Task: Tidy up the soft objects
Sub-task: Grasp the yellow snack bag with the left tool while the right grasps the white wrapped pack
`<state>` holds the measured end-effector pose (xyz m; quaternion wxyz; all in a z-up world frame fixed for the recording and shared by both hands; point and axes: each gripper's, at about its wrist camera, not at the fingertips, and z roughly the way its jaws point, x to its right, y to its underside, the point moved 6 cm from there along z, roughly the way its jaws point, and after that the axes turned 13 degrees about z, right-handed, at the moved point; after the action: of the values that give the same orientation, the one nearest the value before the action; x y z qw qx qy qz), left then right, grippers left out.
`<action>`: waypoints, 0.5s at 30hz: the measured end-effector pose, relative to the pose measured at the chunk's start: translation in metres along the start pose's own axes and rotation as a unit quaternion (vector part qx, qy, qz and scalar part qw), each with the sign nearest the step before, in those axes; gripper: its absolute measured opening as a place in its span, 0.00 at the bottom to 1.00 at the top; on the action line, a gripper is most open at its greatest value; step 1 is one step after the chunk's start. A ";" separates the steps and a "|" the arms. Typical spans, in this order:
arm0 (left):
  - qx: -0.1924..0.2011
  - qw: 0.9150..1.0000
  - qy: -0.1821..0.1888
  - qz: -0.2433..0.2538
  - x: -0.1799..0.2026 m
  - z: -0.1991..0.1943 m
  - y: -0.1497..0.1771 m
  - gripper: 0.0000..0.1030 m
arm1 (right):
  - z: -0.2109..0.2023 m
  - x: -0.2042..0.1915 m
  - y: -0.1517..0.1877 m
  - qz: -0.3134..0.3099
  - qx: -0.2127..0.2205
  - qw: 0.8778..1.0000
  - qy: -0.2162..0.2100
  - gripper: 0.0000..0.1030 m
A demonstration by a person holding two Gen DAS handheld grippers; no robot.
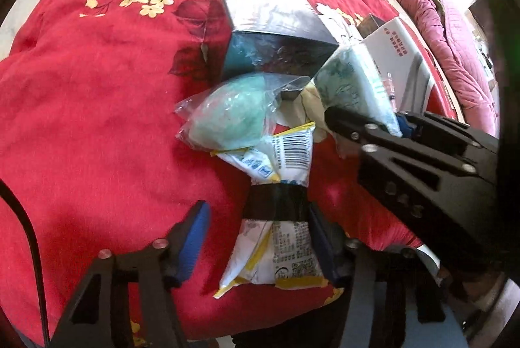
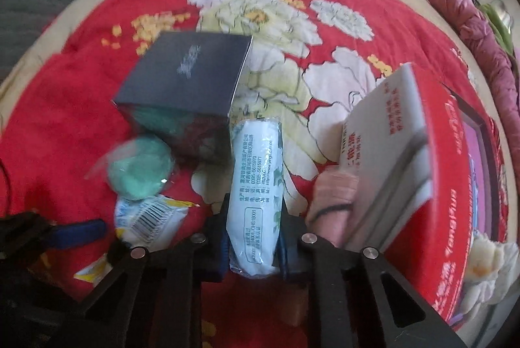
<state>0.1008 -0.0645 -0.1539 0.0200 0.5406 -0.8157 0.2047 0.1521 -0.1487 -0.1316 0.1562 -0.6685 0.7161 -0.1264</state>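
Tissue pack (image 2: 256, 195) sits clamped in the right tongs (image 2: 253, 237) on a red quilt (image 1: 97, 120); left tongs (image 1: 256, 234) stand apart around a banded wrapper (image 1: 279, 218).

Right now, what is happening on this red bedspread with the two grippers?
A person is sorting soft packets on a red floral bedspread with two handheld grippers. The right gripper is clamped on a white tissue pack. The left gripper straddles a yellow-and-white snack bag; one pad touches it, the other stands clear. A green item in clear plastic, a dark box and a red-and-white box lie nearby.
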 end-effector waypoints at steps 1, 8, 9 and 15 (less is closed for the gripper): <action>0.002 1.000 0.007 -0.001 0.002 0.001 -0.001 0.45 | -0.005 0.001 0.000 0.006 0.006 1.000 -0.003 0.21; 0.016 1.000 0.025 -0.002 0.005 0.000 -0.001 0.37 | -0.039 0.010 0.000 0.043 0.034 0.998 -0.036 0.20; 0.019 0.999 0.029 -0.003 0.005 -0.002 0.000 0.37 | -0.044 0.012 0.000 0.050 0.038 0.997 -0.039 0.20; 0.030 0.999 0.029 0.014 0.018 -0.018 0.007 0.37 | -0.073 0.023 -0.001 0.078 0.061 0.993 -0.067 0.20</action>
<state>0.0839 -0.0715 -0.1348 0.0248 0.5231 -0.8160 0.2447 0.1228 -0.1733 -0.0653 0.2541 -0.6065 0.7450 -0.1121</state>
